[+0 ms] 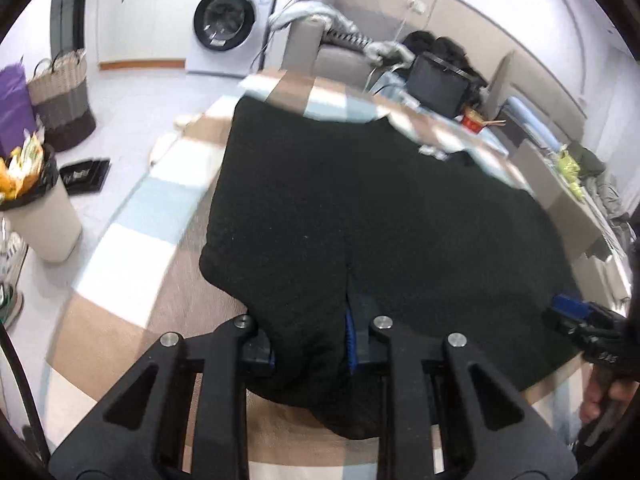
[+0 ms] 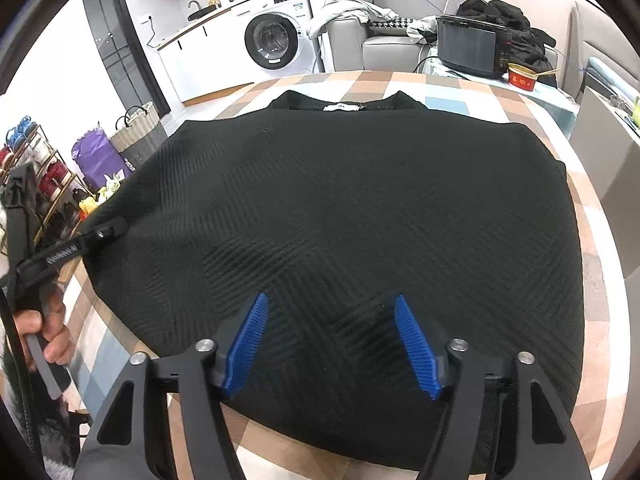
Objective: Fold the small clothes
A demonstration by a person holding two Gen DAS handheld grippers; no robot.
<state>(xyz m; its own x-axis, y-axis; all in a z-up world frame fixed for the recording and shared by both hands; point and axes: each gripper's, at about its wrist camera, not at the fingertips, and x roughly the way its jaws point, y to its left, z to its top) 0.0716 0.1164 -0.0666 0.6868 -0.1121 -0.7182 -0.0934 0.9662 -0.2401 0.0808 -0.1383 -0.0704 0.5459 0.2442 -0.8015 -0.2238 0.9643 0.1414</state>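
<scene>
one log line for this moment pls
left gripper: shut on black garment edge | right gripper: open above garment | checked tablecloth: under garment

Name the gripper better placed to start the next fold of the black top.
Left. The left gripper is already shut on the black top; the right gripper hangs open above it.

Black right gripper (image 2: 334, 344), blue ribbed fingers (image 2: 246, 350) (screws perhaps steel).

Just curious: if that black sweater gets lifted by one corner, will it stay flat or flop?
Probably flop: the sweater already drapes limply where the left gripper pinches it. Its thick ribbed knit suggests some weight, so it would likely sag. It looks grippy, not slippery.
</scene>
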